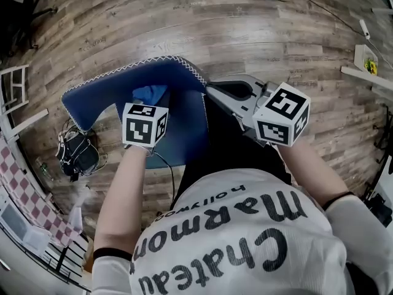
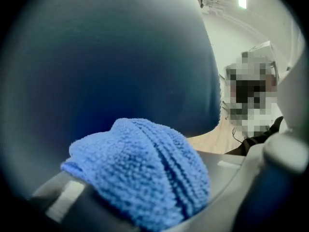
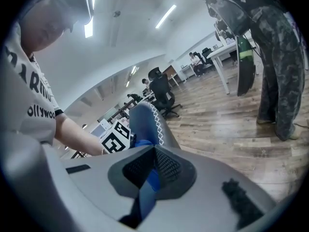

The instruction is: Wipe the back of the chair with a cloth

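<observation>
The dark blue chair back (image 1: 110,88) with white edge stitching fills the middle of the head view. My left gripper (image 1: 147,106) is shut on a bunched light blue cloth (image 1: 150,94) and holds it against the chair's surface. In the left gripper view the cloth (image 2: 145,168) bulges between the jaws, with the chair back (image 2: 106,57) close behind it. My right gripper (image 1: 224,94) grips the chair's right edge. In the right gripper view its jaws are shut on the blue chair back (image 3: 145,117), and the left gripper's marker cube (image 3: 116,137) shows beyond.
A black bag with cables (image 1: 78,152) lies on the wood floor at the left, near a white rack (image 1: 15,85). A person in camouflage trousers (image 3: 270,57) stands to the right. Office chairs (image 3: 161,93) and desks stand further back.
</observation>
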Demonstrator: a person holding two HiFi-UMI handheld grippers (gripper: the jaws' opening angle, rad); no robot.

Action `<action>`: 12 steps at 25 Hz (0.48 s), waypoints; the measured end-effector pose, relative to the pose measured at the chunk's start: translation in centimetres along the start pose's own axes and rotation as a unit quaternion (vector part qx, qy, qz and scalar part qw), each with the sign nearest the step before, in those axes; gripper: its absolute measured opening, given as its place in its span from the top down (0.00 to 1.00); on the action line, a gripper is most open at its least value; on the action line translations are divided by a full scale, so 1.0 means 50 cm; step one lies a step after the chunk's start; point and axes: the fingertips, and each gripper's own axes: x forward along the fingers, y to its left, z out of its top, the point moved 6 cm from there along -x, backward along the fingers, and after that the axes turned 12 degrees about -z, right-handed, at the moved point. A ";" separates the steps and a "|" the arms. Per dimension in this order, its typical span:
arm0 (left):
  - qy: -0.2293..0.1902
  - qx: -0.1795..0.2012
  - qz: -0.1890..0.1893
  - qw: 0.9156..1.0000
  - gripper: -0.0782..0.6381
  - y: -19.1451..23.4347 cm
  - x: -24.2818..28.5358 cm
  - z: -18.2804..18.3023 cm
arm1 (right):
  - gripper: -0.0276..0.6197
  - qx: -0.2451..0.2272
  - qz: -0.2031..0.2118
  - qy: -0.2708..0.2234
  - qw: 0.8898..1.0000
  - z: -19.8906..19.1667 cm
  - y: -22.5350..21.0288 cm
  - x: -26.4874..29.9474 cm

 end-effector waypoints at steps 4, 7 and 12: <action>0.018 0.037 -0.031 0.999 0.85 -0.051 0.038 0.018 | 0.94 0.006 -0.009 -0.002 1.000 -0.004 -0.016 -0.016; 0.031 0.067 -0.054 0.996 0.85 -0.091 0.061 0.030 | 0.94 0.010 -0.015 -0.004 1.000 -0.006 -0.023 -0.025; 0.044 0.119 -0.098 0.987 0.85 -0.165 0.086 0.042 | 0.94 0.011 -0.019 -0.003 1.000 -0.009 -0.026 -0.031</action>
